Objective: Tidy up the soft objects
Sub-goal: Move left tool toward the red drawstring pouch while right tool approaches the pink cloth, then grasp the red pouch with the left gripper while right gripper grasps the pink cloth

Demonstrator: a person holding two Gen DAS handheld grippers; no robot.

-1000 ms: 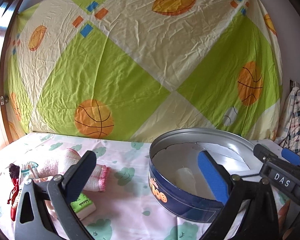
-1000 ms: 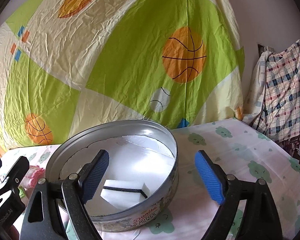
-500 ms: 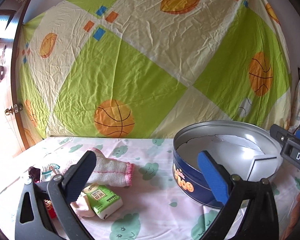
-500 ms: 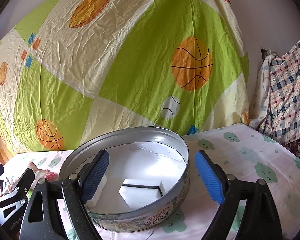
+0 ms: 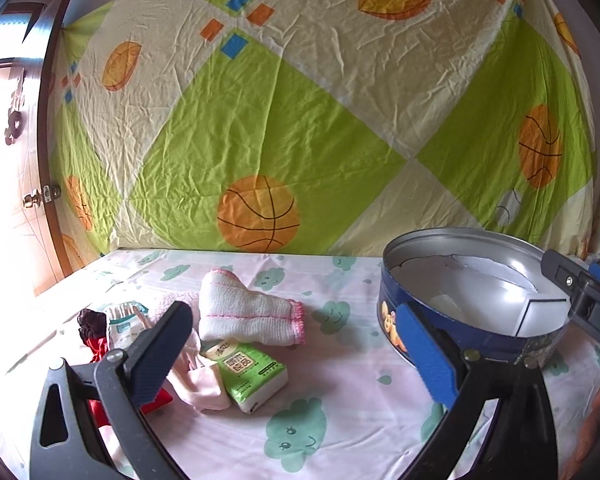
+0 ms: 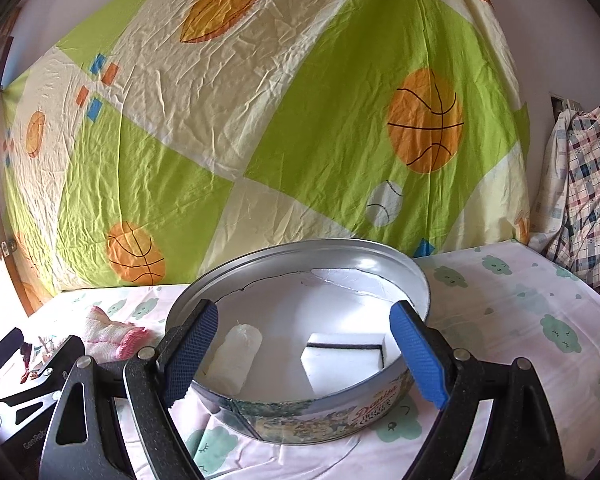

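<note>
A round blue cookie tin (image 5: 460, 276) (image 6: 420, 280) stands on the table; inside lie a white sponge block (image 6: 344, 364) and a white roll (image 6: 236, 356). Left of it lie a white-and-pink knitted sock (image 5: 248, 310), a green tissue pack (image 5: 252, 372), a pale pink cloth (image 5: 198, 380), a red item (image 5: 96, 350) and a small wrapped packet (image 5: 122, 320). My left gripper (image 5: 300, 356) is open and empty, above the table between pile and tin. My right gripper (image 6: 304, 354) is open and empty over the tin's near rim.
A green and cream sheet with basketball prints (image 5: 300, 120) hangs behind the table. A wooden door (image 5: 28, 160) is at the left. Checked cloth (image 6: 584, 200) hangs at the right. The tablecloth (image 5: 340, 392) is pink with green clouds.
The left gripper has swung left and back from the tin, bringing the pile of soft items into fuller view. The right gripper has drawn back and up slightly from the tin. Both stay open.
</note>
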